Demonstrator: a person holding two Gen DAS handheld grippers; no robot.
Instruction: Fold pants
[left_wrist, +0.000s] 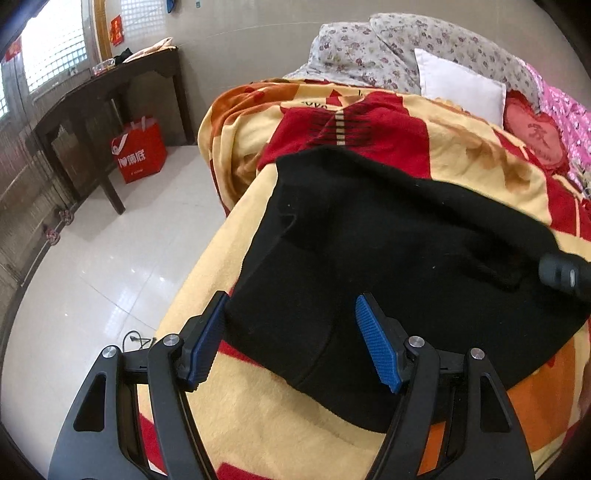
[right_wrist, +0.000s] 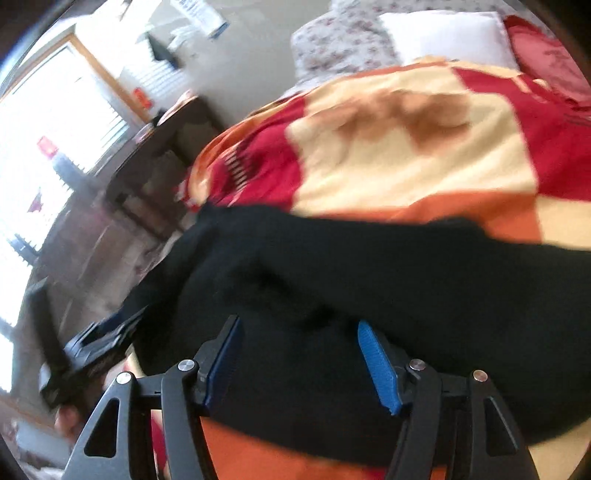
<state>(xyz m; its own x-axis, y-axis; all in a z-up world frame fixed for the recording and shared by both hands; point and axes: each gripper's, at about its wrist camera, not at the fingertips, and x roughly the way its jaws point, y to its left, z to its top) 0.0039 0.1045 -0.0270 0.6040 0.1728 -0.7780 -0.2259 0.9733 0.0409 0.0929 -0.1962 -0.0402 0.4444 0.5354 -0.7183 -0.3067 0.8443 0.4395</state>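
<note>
Black pants (left_wrist: 388, 258) lie spread on a yellow, red and orange blanket (left_wrist: 258, 398) on the bed. My left gripper (left_wrist: 291, 314) is open and empty, its blue pads just above the pants' near left edge. My right gripper (right_wrist: 299, 343) is open and empty over the pants (right_wrist: 369, 277) at their near edge; that view is blurred. Part of the right gripper's body (left_wrist: 565, 275) shows at the right edge of the left wrist view. The left gripper (right_wrist: 99, 336) shows blurred at the left of the right wrist view.
The bed edge drops to a white tiled floor (left_wrist: 103, 266) on the left. A dark wooden table (left_wrist: 107, 107) stands by the window with a red bag (left_wrist: 138, 151) beneath. A white pillow (left_wrist: 461, 85), floral bedding (left_wrist: 369, 48) and a red heart cushion (left_wrist: 535, 136) lie at the head.
</note>
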